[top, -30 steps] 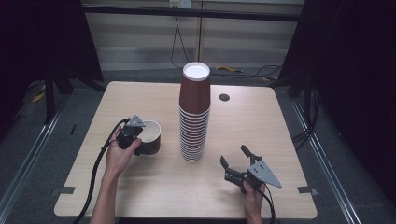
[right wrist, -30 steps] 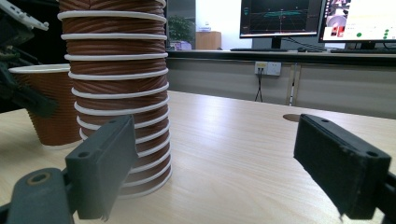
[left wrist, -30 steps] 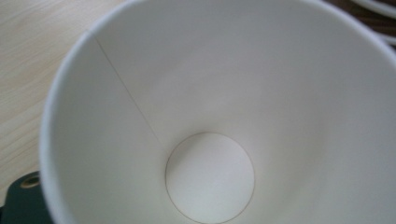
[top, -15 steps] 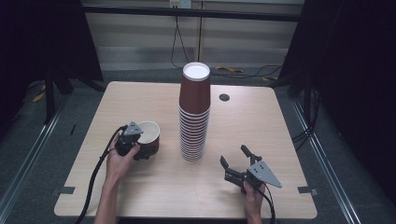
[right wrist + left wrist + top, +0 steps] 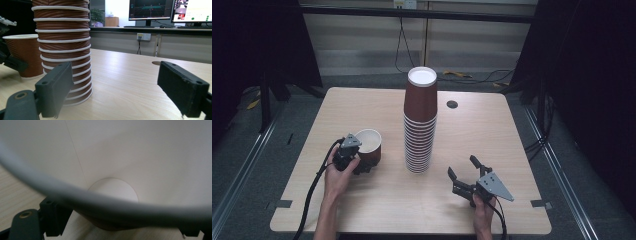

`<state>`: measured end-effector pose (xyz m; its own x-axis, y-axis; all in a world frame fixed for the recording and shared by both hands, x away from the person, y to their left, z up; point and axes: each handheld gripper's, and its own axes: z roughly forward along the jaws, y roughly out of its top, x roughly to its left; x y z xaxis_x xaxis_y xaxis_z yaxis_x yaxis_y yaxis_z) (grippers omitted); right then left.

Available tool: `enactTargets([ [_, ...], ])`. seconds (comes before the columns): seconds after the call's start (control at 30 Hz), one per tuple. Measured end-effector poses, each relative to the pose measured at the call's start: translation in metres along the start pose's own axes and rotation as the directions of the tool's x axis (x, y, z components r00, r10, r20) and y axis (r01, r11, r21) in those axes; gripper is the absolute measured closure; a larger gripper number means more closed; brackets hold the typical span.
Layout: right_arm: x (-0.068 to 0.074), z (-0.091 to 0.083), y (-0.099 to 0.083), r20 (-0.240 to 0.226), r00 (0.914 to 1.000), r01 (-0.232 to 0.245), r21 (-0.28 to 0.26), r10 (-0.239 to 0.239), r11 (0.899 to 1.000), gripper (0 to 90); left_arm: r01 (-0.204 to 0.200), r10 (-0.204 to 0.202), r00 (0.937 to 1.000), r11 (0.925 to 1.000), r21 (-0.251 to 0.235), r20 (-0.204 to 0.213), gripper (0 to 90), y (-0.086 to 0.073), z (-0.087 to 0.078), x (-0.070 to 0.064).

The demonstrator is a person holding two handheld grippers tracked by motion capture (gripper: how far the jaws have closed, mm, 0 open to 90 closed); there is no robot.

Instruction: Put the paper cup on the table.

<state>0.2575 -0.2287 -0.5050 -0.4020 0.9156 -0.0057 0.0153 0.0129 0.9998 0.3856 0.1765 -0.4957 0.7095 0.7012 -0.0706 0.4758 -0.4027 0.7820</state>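
Since the frame a second earlier, the left gripper and the single cup it holds had shifted slightly nearer and lower on the table; the right gripper had stayed where it was.

Left gripper: jaws set either side of the single cup's wall, low on its left side and closed against it. In the left gripper view the cup's white inside and rim lay just above the jaws.

Right gripper: jaws spread wide apart, holding nothing, touching nothing, at the near right of the table. In the right gripper view they framed bare tabletop, with the stack just to their left.

Single cup: brown ribbed paper, white inside, upright on the table at the near left, mouth up, long axis vertical, just left of the stack and apart from it.

Stack of cups: upside down, bases up, axis vertical, at the table's middle.

Count: one loose cup; one stack of roughly a dozen or more nested cups, exact number not readable; two grippers; one table; one round cable hole at the far right.
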Motion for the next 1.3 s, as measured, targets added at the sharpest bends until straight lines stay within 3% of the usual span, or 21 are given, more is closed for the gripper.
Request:
enactTargets([
  [0.17, 0.000, 0.000, 0.000, 0.000, 1.0000, 0.000, 0.000, 0.000, 1.000, 12.7, 0.012, -0.012, 0.9997, 0.9999, -0.009, -0.022, 15.6, -0.004, -0.006, 0.001],
  [0.27, 0.000, 0.000, 0.000, -0.001, 1.0000, 0.000, 0.000, 0.000, 1.000, 12.7, 0.046, -0.048, 0.9985, 0.9970, -0.062, -0.028, 15.7, -0.006, -0.012, 0.003],
  [0.37, 0.000, 0.000, 0.000, -0.001, 1.0000, 0.000, 0.000, 0.000, 1.000, 12.7, 0.041, -0.045, 0.9981, 0.9959, -0.081, -0.043, 15.6, -0.008, -0.017, 0.002],
  [0.43, 0.000, 0.000, 0.000, -0.001, 1.0000, 0.000, 0.000, 0.000, 1.000, 12.7, 0.045, -0.047, 0.9987, 0.9923, -0.116, -0.018, 15.4, -0.011, -0.019, 0.000],
  [0.5, 0.000, 0.000, 0.000, -0.001, 1.0000, 0.000, 0.000, 0.000, 1.000, 12.7, 0.040, -0.045, 0.9978, 0.9930, -0.111, -0.049, 15.6, -0.012, -0.021, -0.003],
  [0.57, 0.000, 0.000, 0.000, -0.001, 1.0000, 0.001, 0.000, -0.001, 1.000, 12.7, 0.028, -0.037, 0.9975, 0.9893, -0.143, -0.059, 15.7, -0.013, -0.024, -0.006],
  [0.67, 0.000, 0.000, 0.000, -0.001, 1.0000, 0.000, 0.000, 0.000, 1.000, 12.8, 0.043, -0.055, 0.9970, 0.9812, -0.188, -0.055, 15.7, -0.015, -0.031, -0.011],
  [0.8, 0.000, 0.000, 0.000, -0.001, 1.0000, 0.000, 0.000, 0.000, 1.000, 12.8, 0.023, -0.037, 0.9968, 0.9808, -0.194, -0.070, 15.7, -0.017, -0.037, -0.017],
  [0.97, 0.000, 0.000, 0.000, -0.001, 1.0000, 0.000, 0.000, 0.000, 1.000, 12.8, 0.011, -0.032, 0.9962, 0.9694, -0.245, -0.081, 15.7, -0.016, -0.048, -0.026],
  [1.03, 0.000, 0.000, 0.000, -0.001, 1.0000, 0.000, 0.000, 0.000, 1.000, 12.7, 0.002, -0.022, 0.9969, 0.9650, -0.262, -0.076, 15.7, -0.017, -0.051, -0.029],
  [1.17, 0.000, 0.000, 0.000, -0.001, 1.0000, 0.000, 0.000, 0.000, 1.000, 12.7, 0.032, -0.053, 0.9965, 0.9556, -0.293, -0.065, 15.7, -0.028, -0.056, -0.034],
  [1.3, 0.000, 0.000, 0.000, -0.001, 1.0000, 0.000, 0.000, 0.000, 1.000, 12.8, 0.020, -0.038, 0.9980, 0.9492, -0.314, -0.051, 15.8, -0.034, -0.061, -0.043],
])
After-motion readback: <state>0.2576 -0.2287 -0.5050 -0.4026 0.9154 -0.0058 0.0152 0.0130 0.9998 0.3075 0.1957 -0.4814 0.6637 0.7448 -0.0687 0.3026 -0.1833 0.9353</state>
